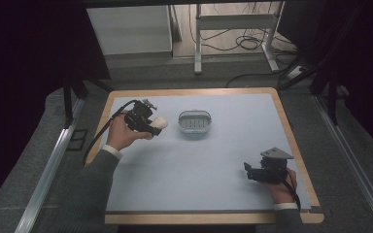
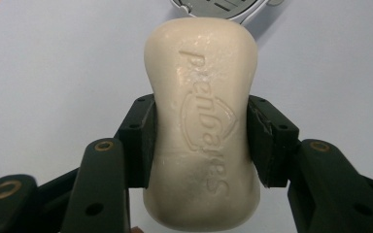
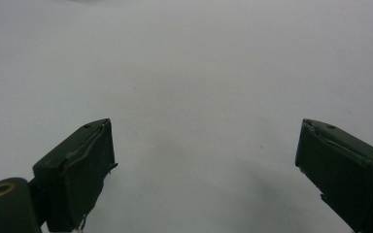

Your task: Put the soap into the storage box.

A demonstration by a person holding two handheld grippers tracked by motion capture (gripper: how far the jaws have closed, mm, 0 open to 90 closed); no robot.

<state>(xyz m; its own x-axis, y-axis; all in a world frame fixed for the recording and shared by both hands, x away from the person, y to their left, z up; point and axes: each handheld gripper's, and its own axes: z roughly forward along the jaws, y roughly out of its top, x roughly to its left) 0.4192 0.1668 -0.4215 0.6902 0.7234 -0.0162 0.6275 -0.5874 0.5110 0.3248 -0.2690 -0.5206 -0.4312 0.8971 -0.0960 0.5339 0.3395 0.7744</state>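
Observation:
A cream bar of soap (image 2: 201, 121) with raised lettering sits clamped between the two black jaws of my left gripper (image 2: 201, 141), which presses on its sides. In the high view that left gripper (image 1: 151, 125) hangs over the table's left part, the soap (image 1: 159, 122) sticking out toward a white soap dish (image 1: 194, 121) just to its right. The edge of the soap dish (image 2: 223, 9) peeks in beyond the bar's far end. Near the table's front right, my right gripper (image 1: 249, 171) rests low with its jaws wide apart; nothing lies between the right gripper (image 3: 204, 160) jaws but bare mat.
A pale blue mat (image 1: 199, 160) covers the wooden-rimmed table (image 1: 291, 141). Behind the table stand a metal frame (image 1: 233, 29) and loose cables on the floor. Dark curtains flank both sides.

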